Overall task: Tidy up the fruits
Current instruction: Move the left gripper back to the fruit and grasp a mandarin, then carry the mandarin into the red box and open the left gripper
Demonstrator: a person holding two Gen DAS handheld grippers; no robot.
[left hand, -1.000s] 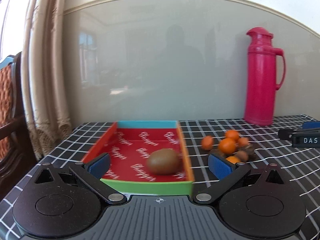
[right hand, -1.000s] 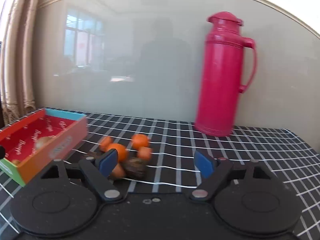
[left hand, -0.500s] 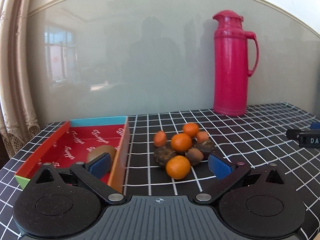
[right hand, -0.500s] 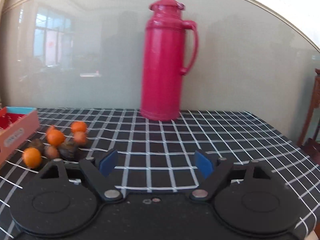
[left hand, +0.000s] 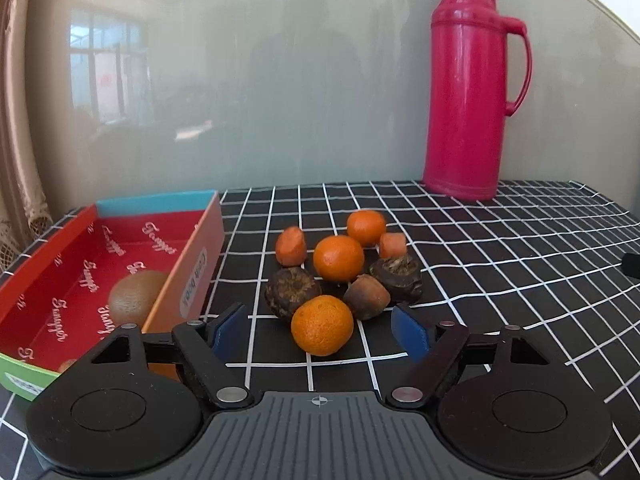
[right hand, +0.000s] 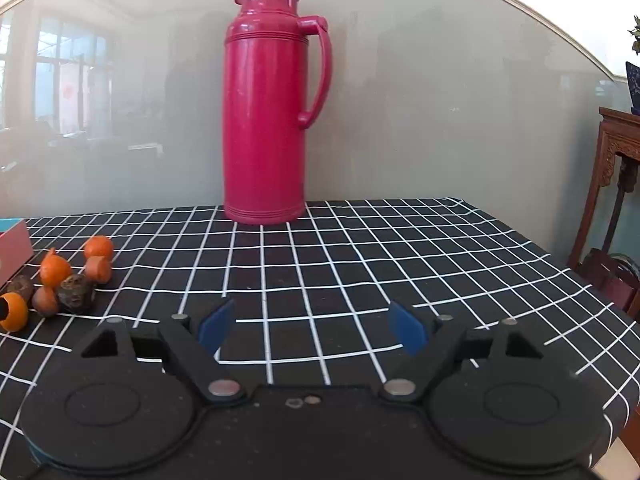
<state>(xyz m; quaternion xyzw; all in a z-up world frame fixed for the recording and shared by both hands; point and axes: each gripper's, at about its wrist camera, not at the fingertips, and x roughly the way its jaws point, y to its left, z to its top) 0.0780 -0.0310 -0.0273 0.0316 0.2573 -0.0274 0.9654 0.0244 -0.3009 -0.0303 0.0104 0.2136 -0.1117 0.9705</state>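
You're in a home dining room: checked cloth [right hand: 360, 264] on the bench, pink thermos [right hand: 266, 112], lace curtain [left hand: 16, 120], carved wooden stand [right hand: 618, 160].

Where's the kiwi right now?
Left wrist view, lower left: the kiwi lies inside the red box, against its right wall, left of the loose fruit pile.

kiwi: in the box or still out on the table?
In. The kiwi lies on the red floor of the box, behind its orange side wall, apart from the fruit pile.
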